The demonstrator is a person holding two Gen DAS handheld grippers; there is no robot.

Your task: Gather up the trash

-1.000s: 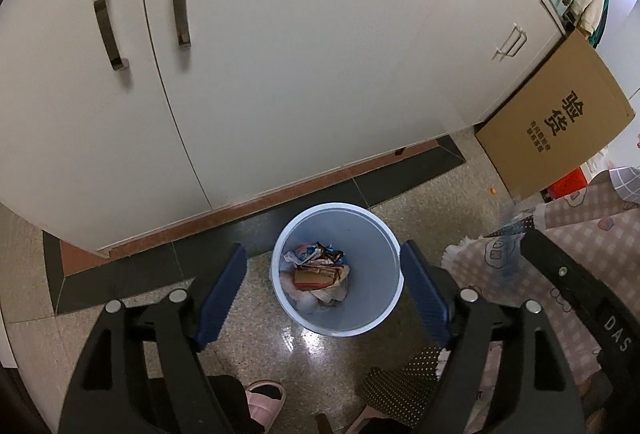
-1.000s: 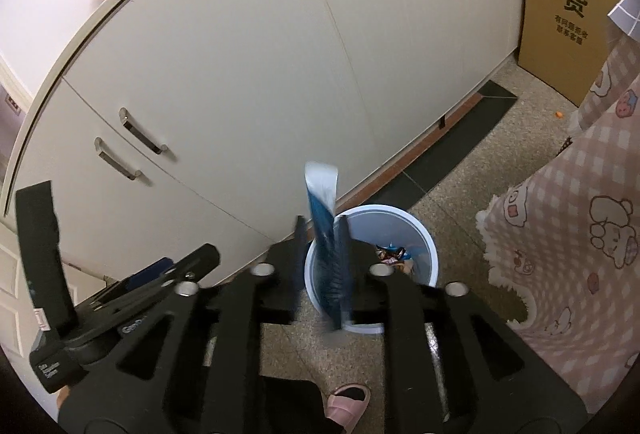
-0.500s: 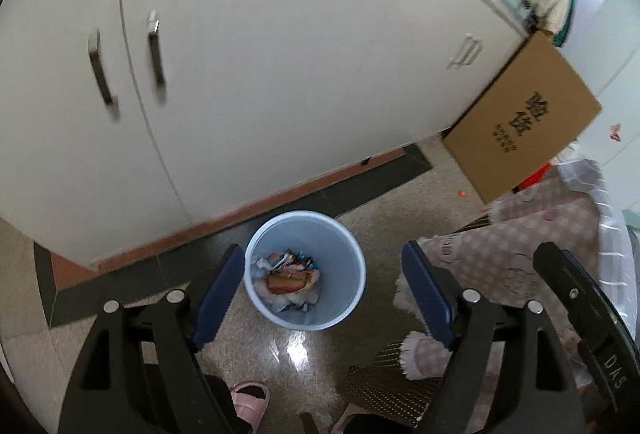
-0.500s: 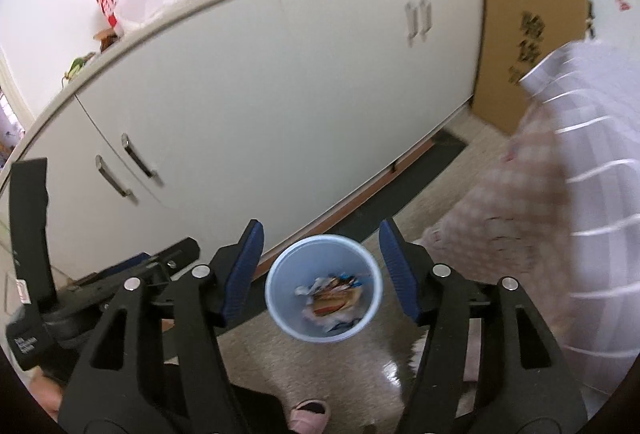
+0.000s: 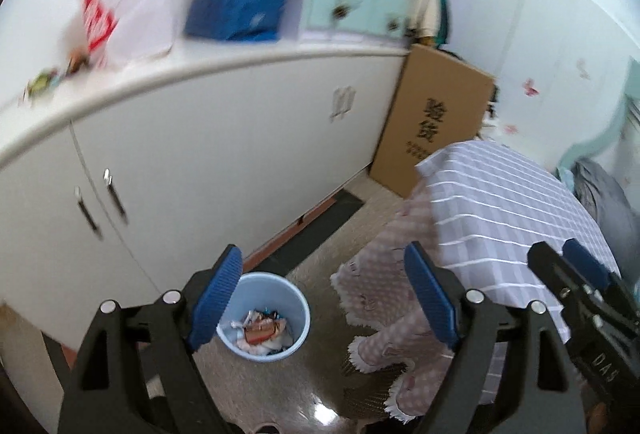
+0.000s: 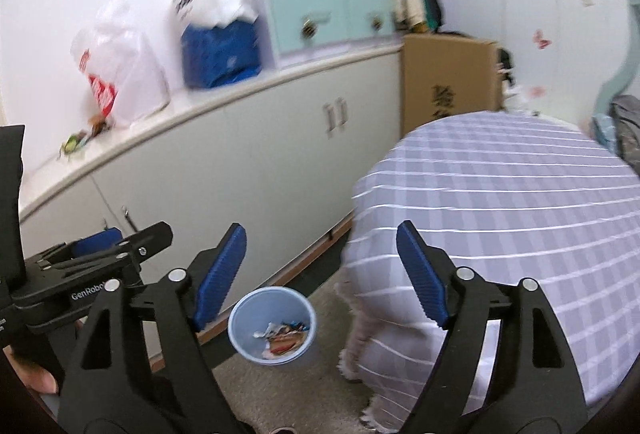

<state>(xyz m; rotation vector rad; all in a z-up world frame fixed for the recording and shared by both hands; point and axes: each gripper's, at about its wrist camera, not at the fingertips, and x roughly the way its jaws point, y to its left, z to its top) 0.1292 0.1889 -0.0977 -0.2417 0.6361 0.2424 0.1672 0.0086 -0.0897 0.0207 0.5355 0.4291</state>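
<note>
A light blue trash bin [image 5: 266,316] stands on the floor by the white cabinets, with crumpled wrappers [image 5: 262,328] inside. It also shows in the right wrist view [image 6: 273,326]. My left gripper [image 5: 324,294] is open and empty, raised well above the bin. My right gripper [image 6: 320,274] is open and empty, also high above the bin. The right gripper's body shows at the right edge of the left wrist view [image 5: 580,298]; the left gripper's body shows at the left of the right wrist view [image 6: 88,266].
A round table with a checked cloth [image 6: 500,202] stands right of the bin. White cabinets [image 5: 200,154] carry plastic bags [image 6: 120,66], a blue bag [image 6: 220,50] and mint drawers [image 6: 320,18]. A cardboard box [image 5: 432,122] leans at the cabinet's end.
My right gripper opened and the blue wrapper it held is gone from it. Both grippers have lifted and tilted up from the bin toward the table and counter.
</note>
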